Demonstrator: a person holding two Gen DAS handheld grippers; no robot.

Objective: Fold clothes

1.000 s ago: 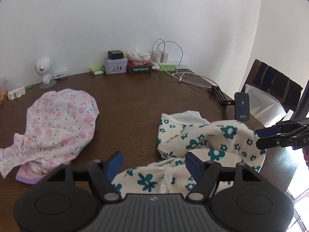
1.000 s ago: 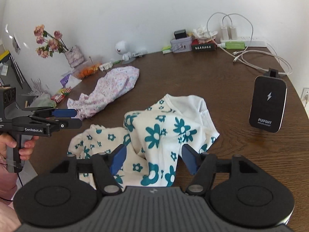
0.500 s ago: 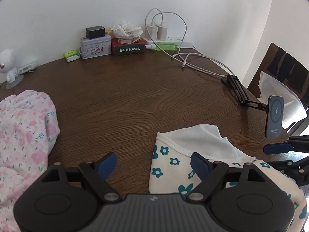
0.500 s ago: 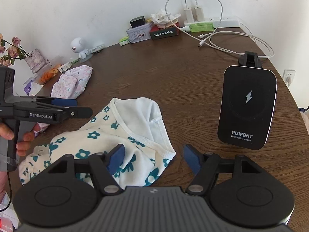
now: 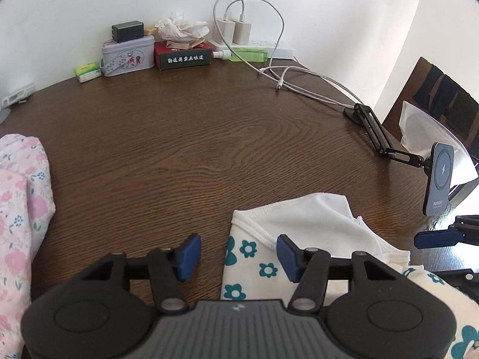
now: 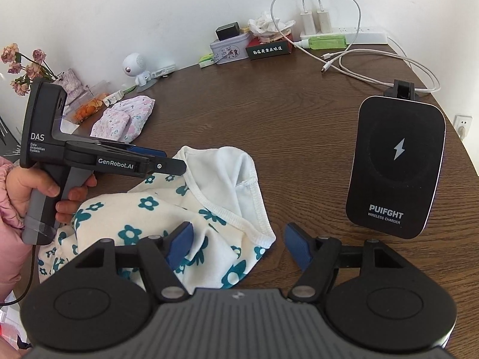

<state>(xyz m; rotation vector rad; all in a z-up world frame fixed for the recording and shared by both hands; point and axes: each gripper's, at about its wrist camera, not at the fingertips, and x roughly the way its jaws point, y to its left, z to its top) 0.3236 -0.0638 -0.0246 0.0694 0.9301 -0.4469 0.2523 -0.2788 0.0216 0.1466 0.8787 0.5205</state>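
On the brown desk (image 5: 209, 137) we see the teal-flowered white garment (image 6: 185, 209) crumpled at the near edge. Our left hand-held gripper (image 5: 238, 254) has just been closing, its jaws partway over the garment's corner without pressing; the right hand-held gripper (image 6: 236, 243) stands wide over its hem.

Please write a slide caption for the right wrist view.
Right gripper open over the teal-flowered garment; left gripper at its collar.

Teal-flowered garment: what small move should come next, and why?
Probably finish closing the left gripper onto the garment hem: its jaws have just been closing, cloth lies between them, but the pads aren't pressing yet. The right gripper stands open over the other corner.
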